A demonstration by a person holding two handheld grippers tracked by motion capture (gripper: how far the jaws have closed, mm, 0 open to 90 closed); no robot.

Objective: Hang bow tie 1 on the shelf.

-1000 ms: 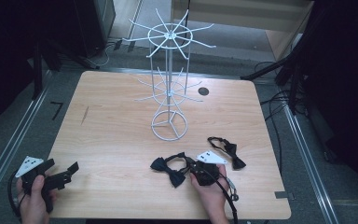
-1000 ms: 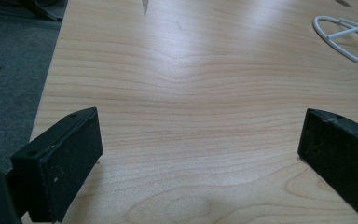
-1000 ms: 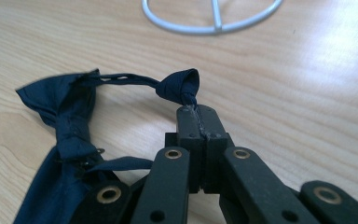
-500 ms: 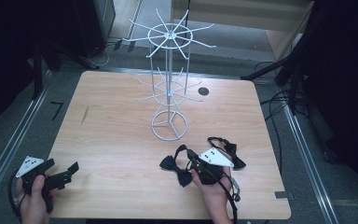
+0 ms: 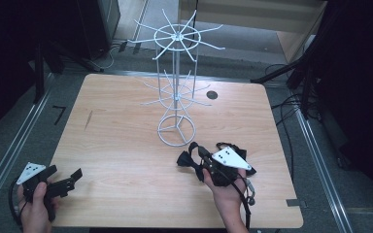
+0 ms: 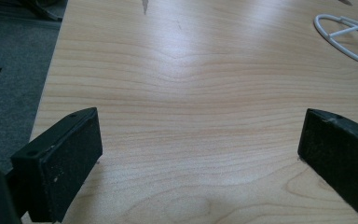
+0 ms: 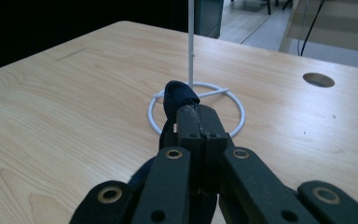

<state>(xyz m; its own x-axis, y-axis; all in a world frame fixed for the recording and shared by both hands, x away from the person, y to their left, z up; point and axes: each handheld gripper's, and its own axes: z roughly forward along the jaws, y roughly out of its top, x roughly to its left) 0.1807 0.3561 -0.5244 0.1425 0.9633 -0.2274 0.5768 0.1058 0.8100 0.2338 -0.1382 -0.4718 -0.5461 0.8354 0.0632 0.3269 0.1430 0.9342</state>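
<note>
Pale wood-grain surface (image 5: 111,145) bearing a white wire display stand (image 5: 176,92), whose ring base lies just ahead of the right tool (image 5: 200,158). The right hand (image 5: 228,191) reaches forward from the near edge with its tool's jaws closed on a black fabric bow tie (image 5: 187,159), held clear above the surface. Left hand (image 5: 36,204) at the near-left corner; left tool (image 5: 68,177) stands wide open, flat textured black pads (image 6: 70,158) gripping nothing.

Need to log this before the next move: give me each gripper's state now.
Left gripper: open, nothing between its jaws, low over the table.
Right gripper: shut on the dark bow tie, lifted near the wire rack.
</note>
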